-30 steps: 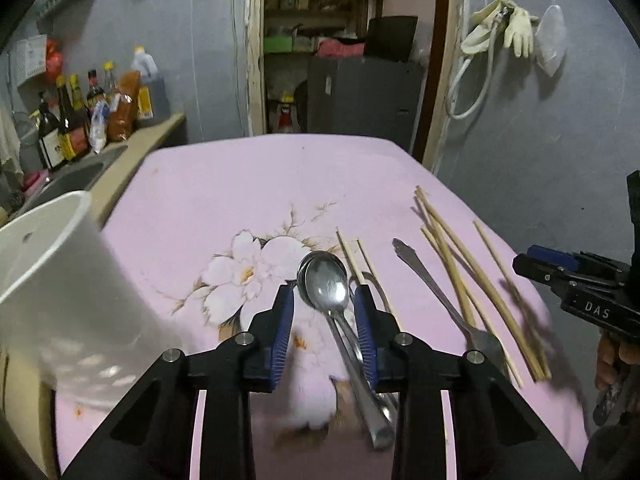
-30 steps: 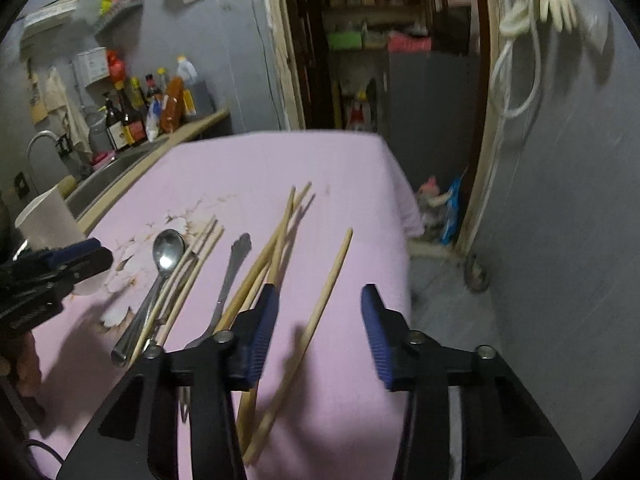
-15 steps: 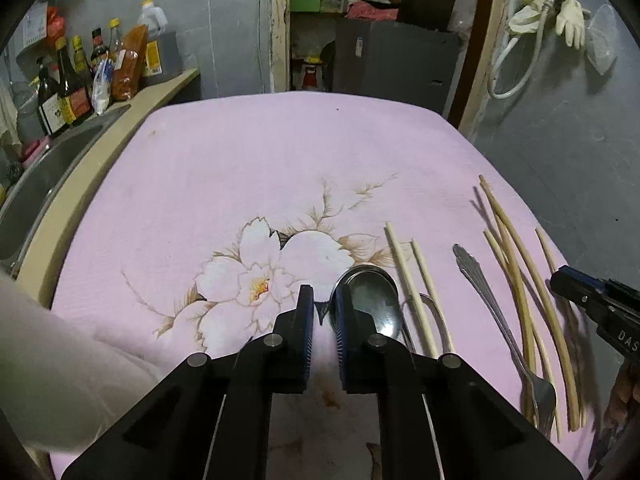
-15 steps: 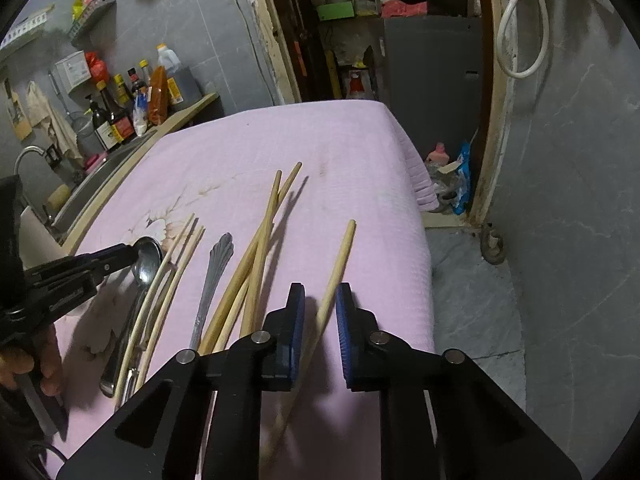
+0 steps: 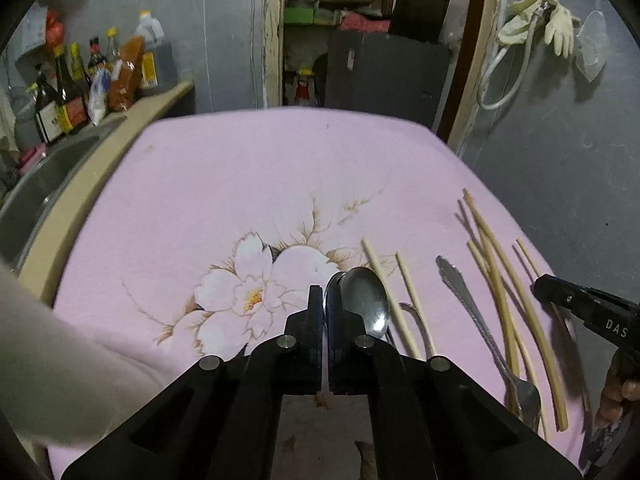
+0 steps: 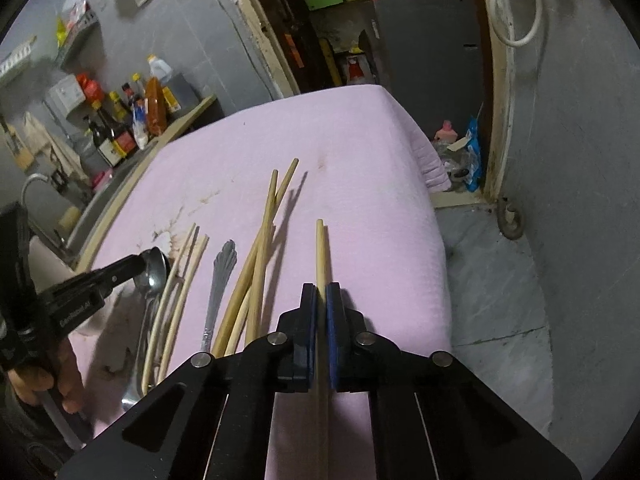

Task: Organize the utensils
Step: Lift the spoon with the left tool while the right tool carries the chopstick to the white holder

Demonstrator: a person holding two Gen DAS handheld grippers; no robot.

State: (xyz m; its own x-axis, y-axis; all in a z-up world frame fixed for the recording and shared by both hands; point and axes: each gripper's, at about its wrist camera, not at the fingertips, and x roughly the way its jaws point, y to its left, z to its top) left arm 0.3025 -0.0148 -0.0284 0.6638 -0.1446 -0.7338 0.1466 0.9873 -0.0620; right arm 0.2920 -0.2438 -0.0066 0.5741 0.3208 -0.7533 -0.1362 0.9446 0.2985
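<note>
Grey walls [image 5: 560,152] enclosed a dim room. A pink flowered cloth [image 5: 240,184] covered the tabletop. Sauce bottles [image 5: 68,92] stood on a counter at left; behind, a doorway [image 5: 332,20] showed cluttered shelves, and rubber gloves [image 5: 556,28] hung at right.

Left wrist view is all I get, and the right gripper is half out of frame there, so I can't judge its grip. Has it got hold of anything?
Observer: Yes. In the right wrist view the right gripper is shut on a single chopstick, clamped between its jaws.
Operator: Is that one tangled with the others?
Observer: No. It lies apart, to the right of the crossed chopstick bundle.
Operator: And my left gripper, seen from that side?
Observer: The left gripper has its tip at the edge of the spoon bowl; whether it pinches the rim I cannot tell.
</note>
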